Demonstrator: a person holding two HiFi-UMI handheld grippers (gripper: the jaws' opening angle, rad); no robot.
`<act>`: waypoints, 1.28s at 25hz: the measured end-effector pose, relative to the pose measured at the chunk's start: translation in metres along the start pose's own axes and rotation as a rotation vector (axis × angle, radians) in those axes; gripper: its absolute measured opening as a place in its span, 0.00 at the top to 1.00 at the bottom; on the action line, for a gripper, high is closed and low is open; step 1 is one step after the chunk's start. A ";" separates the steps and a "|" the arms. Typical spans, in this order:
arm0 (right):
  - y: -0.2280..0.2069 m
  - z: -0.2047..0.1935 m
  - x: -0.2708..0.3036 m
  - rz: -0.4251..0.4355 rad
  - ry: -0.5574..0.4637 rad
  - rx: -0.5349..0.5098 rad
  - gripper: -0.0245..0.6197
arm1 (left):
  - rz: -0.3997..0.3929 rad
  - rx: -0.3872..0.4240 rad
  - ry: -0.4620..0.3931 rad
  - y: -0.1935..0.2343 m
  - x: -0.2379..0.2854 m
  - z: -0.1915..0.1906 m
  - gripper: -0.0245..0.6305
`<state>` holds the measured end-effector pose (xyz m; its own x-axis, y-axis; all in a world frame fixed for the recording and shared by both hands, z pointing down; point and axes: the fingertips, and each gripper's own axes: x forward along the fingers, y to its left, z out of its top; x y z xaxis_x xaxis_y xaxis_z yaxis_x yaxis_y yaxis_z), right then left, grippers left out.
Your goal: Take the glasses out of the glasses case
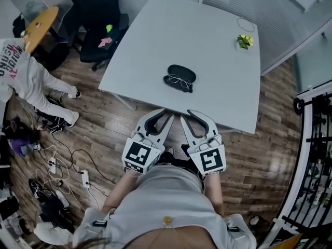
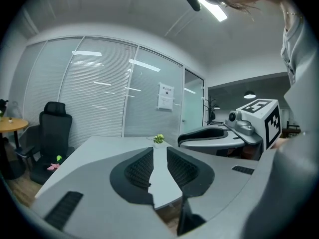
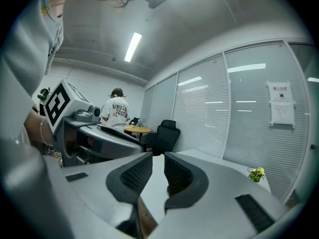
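**Grey shirt, two tongs, one glasses case**

Right under the head camera is the person's grey shirt (image 1: 166, 206). Just past it, the person holds two tongs side by side, low by the near edge of the white table (image 1: 155, 35). The tips of both reach just over that edge.

The left gripper (image 1: 165, 114) has its two jaws a little apart. In its own view (image 2: 159, 152) a thin strip of tabletop shows in the gap, and nothing sits between the jaws. The right gripper (image 1: 188, 114) is the same. In its own view (image 3: 158, 159) the jaws have a small gap with nothing in it. Each gripper can see the other one next to it.

The black glasses case (image 1: 182, 71) lies open near the middle of the tabletop, a bit closer to the near edge. It is well apart from both grippers. The glasses (image 1: 179, 81) lie at the near side of the case and touch it. I cannot tell if they rest in its open half or just on the table.

A small green plant (image 1: 245, 41) stands near the far right corner of the tabletop.

Off the table's left edge is a black chair (image 1: 98, 14) and a round wooden table (image 1: 40, 24). Another person in a white shirt (image 1: 26, 74) bends over there. Wires (image 1: 57, 162) lie in a heap on the wood floor (image 1: 275, 113).
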<state>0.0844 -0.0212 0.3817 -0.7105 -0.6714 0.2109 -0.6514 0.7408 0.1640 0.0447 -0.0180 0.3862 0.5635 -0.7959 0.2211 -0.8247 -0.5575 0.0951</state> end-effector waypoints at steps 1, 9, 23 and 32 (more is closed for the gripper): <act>-0.004 0.000 0.003 -0.010 0.001 0.005 0.85 | -0.012 0.002 0.002 0.002 0.005 0.001 0.83; -0.034 -0.004 0.040 -0.073 0.034 0.027 0.85 | -0.095 0.011 0.021 0.032 0.042 0.008 0.83; -0.073 -0.004 0.126 -0.191 0.096 0.041 0.85 | -0.263 0.070 0.046 0.105 0.099 0.024 0.83; -0.083 -0.027 0.158 -0.274 0.192 0.051 0.85 | -0.343 0.086 0.077 0.141 0.112 0.016 0.83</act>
<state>0.0331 -0.1882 0.4278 -0.4471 -0.8255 0.3444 -0.8272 0.5281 0.1919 -0.0077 -0.1890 0.4090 0.7992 -0.5406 0.2628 -0.5790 -0.8098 0.0950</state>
